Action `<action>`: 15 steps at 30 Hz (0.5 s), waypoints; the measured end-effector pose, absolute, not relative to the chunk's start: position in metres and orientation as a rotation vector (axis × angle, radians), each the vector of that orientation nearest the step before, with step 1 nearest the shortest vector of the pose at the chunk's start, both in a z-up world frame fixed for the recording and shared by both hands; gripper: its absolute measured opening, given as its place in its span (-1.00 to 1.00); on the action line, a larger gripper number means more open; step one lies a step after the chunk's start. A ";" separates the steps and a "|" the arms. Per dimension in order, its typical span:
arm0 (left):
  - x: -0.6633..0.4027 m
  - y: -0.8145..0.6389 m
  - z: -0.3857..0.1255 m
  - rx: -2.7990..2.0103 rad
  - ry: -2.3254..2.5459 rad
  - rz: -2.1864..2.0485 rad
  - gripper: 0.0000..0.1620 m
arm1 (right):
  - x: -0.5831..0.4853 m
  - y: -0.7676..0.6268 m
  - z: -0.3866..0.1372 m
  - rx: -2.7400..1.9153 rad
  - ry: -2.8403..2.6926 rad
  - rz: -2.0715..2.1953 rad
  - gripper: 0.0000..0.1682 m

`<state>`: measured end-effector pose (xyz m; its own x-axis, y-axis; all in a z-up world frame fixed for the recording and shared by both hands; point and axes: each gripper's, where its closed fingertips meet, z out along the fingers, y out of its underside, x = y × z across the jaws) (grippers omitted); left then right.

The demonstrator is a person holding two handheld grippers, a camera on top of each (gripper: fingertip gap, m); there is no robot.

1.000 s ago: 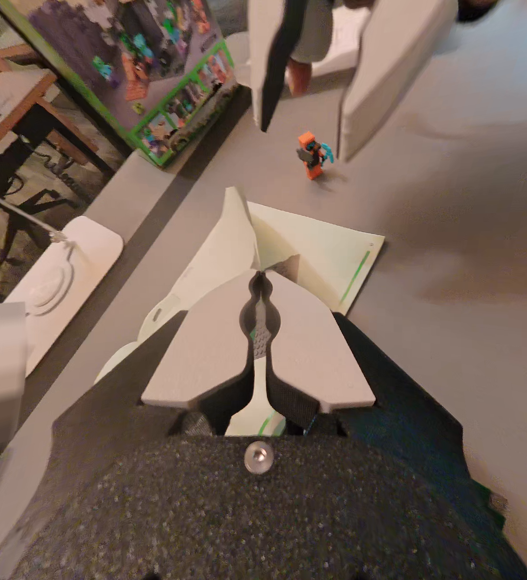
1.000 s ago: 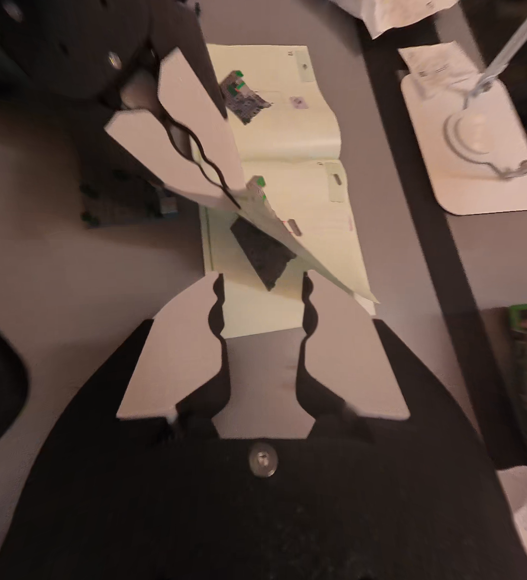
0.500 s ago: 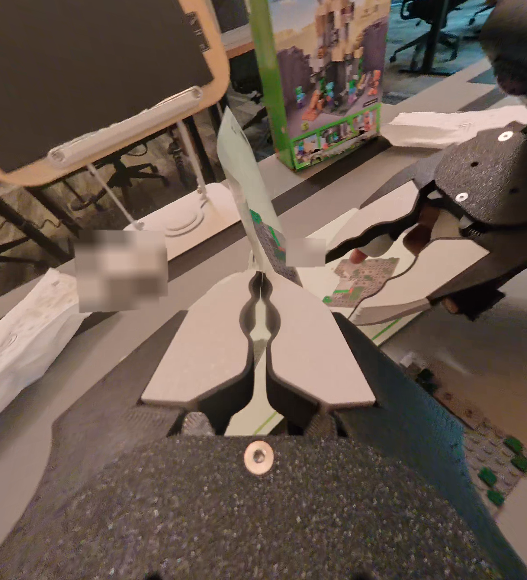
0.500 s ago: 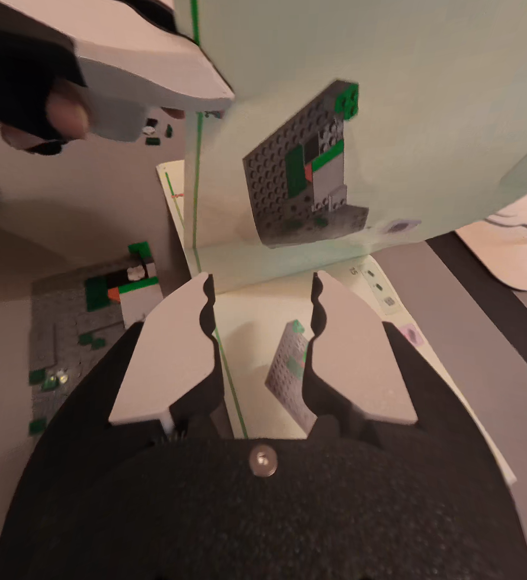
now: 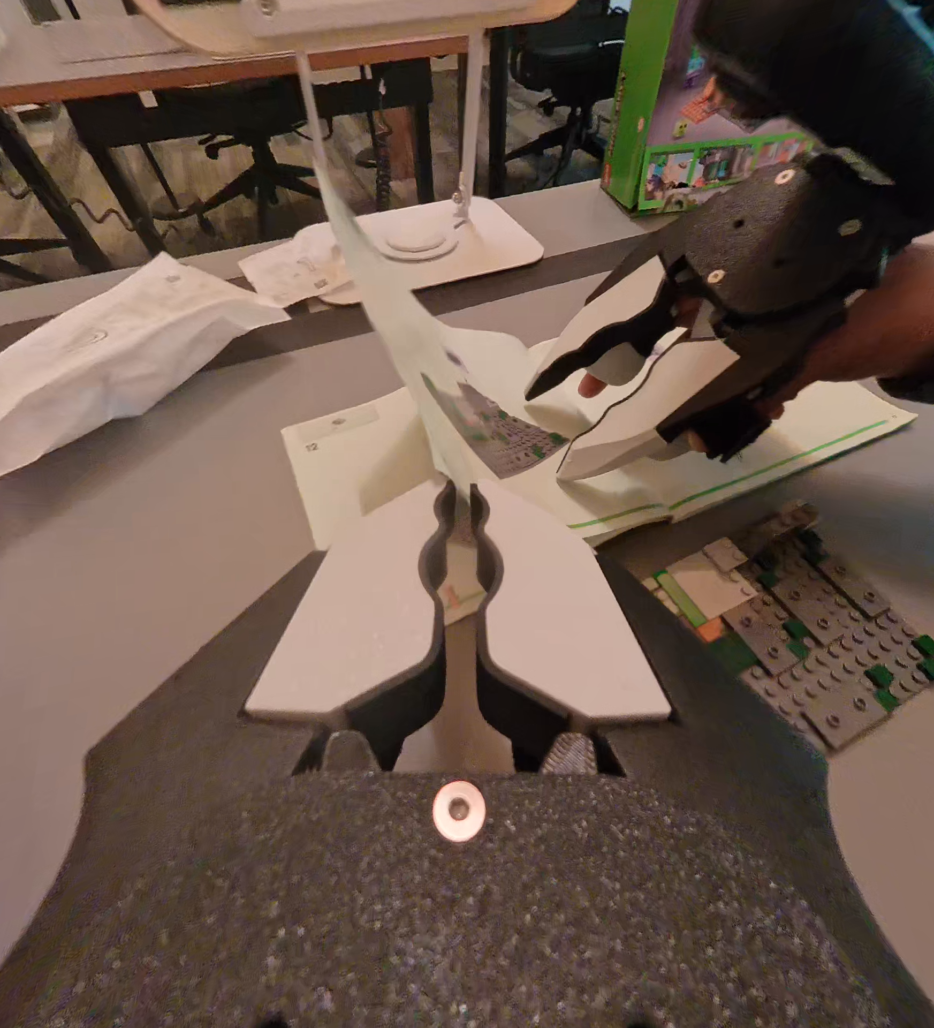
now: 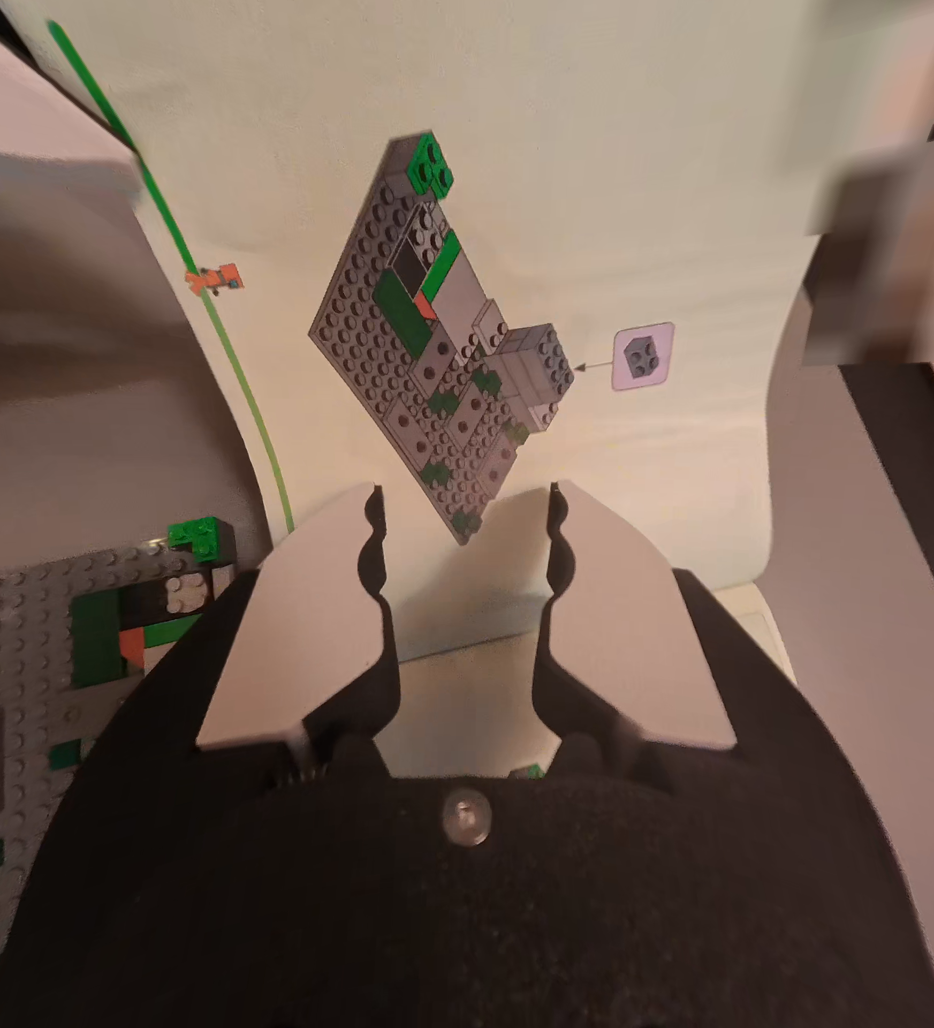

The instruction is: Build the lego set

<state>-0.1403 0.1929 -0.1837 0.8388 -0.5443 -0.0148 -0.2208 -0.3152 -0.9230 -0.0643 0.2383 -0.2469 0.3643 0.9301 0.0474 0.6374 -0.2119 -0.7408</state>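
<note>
The instruction booklet point(image 5: 731, 461) lies open on the grey table. My left gripper point(image 5: 459, 489) is shut on the lower edge of one booklet page point(image 5: 398, 311), which stands upright and curls. My right gripper point(image 5: 545, 434) is open and empty, hovering over the booklet's right half. In the right wrist view the right gripper point(image 6: 464, 487) faces that lifted page point(image 6: 592, 167), which fills the view and bears a printed picture of the build. The partly built grey Lego baseplate point(image 5: 831, 667) with green pieces lies right of the left gripper. It also shows in the right wrist view point(image 6: 19, 639).
A green Lego box point(image 5: 670, 111) stands at the back right. A white lamp base point(image 5: 453, 245) and white paper bags point(image 5: 92, 356) lie at the back and left. A hand point(image 5: 870, 339) holds the right gripper. Desks and chairs stand beyond the table's far edge. One gripper's finger ends stand about 12 cm off the other's.
The left gripper has drawn back and lowered while holding the page upright, its jaw gap slightly wider. The right gripper moved closer to the lifted page, which now fills its view.
</note>
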 end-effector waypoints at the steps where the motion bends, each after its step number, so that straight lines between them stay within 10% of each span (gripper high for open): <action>1: -0.147 0.190 -0.183 -1.900 0.561 -0.359 -0.94 | -0.067 0.239 -0.251 -1.962 -1.382 0.543 -0.33; 15: -0.161 0.189 -0.194 -1.913 0.657 -0.301 -0.95 | -0.093 0.240 -0.266 -1.997 -1.728 0.325 -0.36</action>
<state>-0.1608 0.1886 -0.1939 0.8182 -0.5686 -0.0852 -0.3068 -0.3065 -0.9011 -0.0929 0.2403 -0.2663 0.1759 0.9761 0.1279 0.8631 -0.0905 -0.4968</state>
